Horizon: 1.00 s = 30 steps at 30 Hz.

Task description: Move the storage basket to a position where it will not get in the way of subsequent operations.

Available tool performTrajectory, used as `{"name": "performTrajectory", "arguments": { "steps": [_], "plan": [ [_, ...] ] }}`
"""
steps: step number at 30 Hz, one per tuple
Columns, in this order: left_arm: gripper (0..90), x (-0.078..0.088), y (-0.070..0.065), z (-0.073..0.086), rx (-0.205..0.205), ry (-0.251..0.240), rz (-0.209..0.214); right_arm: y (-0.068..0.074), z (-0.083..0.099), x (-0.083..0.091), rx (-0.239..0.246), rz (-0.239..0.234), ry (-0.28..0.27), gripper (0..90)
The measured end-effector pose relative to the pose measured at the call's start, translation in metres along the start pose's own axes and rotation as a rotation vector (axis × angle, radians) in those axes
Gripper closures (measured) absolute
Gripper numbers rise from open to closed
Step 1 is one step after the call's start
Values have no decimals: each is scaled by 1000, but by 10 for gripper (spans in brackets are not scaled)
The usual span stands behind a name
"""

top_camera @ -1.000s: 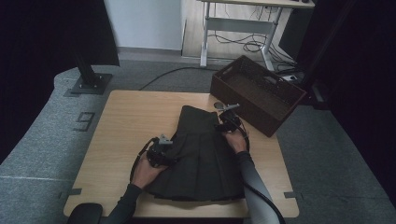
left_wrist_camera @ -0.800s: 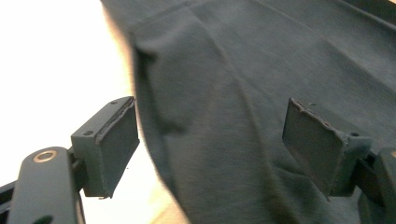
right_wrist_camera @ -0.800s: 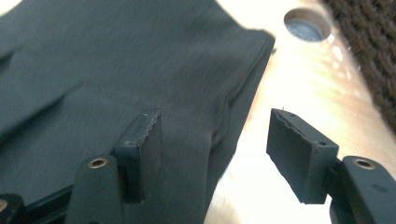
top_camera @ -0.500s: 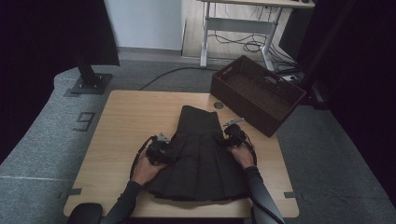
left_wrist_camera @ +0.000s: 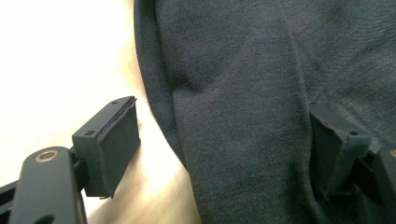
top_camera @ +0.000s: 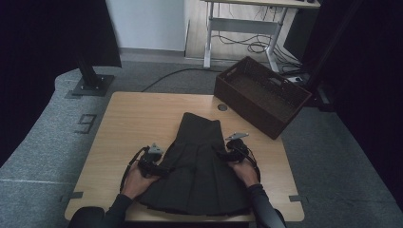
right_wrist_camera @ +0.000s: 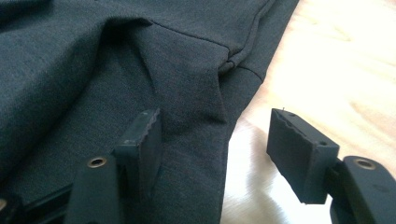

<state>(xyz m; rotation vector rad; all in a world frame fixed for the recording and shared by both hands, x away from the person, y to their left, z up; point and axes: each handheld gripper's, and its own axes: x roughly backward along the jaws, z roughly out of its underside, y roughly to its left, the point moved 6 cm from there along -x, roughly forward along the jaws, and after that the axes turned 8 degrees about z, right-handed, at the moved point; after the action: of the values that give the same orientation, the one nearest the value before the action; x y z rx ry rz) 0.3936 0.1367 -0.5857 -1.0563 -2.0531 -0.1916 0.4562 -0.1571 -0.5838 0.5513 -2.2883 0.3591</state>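
The skirt (top_camera: 197, 166) lies flat near the table's (top_camera: 133, 118) front edge, long axis front-to-back. Left gripper (top_camera: 159, 167) and right gripper (top_camera: 222, 153) each straddle one side edge, jaws just opened, spread, not pinching.

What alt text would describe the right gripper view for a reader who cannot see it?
The right gripper has its jaws open astride the edge of a dark skirt on a pale wooden table. One jaw is over cloth, the other over bare wood.
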Motion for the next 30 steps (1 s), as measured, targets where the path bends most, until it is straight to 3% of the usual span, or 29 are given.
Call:
{"name": "performTrajectory", "arguments": {
  "steps": [4,13,16,19,22,26,30],
  "plan": [
    [158,8,-3,11,-6,-13,1,6,9,5,-50,-25,7,231],
    [154,19,-13,26,0,-24,19,20,28,20,-31,-32,27,101],
    [157,21,-12,19,16,-3,41,19,30,20,-36,-23,31,46],
    [140,30,-13,2,-29,-30,-22,17,30,16,-41,-10,28,0],
    [122,31,-15,-14,-46,-47,-21,17,30,16,-41,-12,20,0],
    [100,18,-21,-27,-66,-35,-15,17,32,17,-48,-12,-8,0],
    [43,-2,-25,-25,-80,20,-13,17,33,17,-48,-14,-19,0]
  ]
}}
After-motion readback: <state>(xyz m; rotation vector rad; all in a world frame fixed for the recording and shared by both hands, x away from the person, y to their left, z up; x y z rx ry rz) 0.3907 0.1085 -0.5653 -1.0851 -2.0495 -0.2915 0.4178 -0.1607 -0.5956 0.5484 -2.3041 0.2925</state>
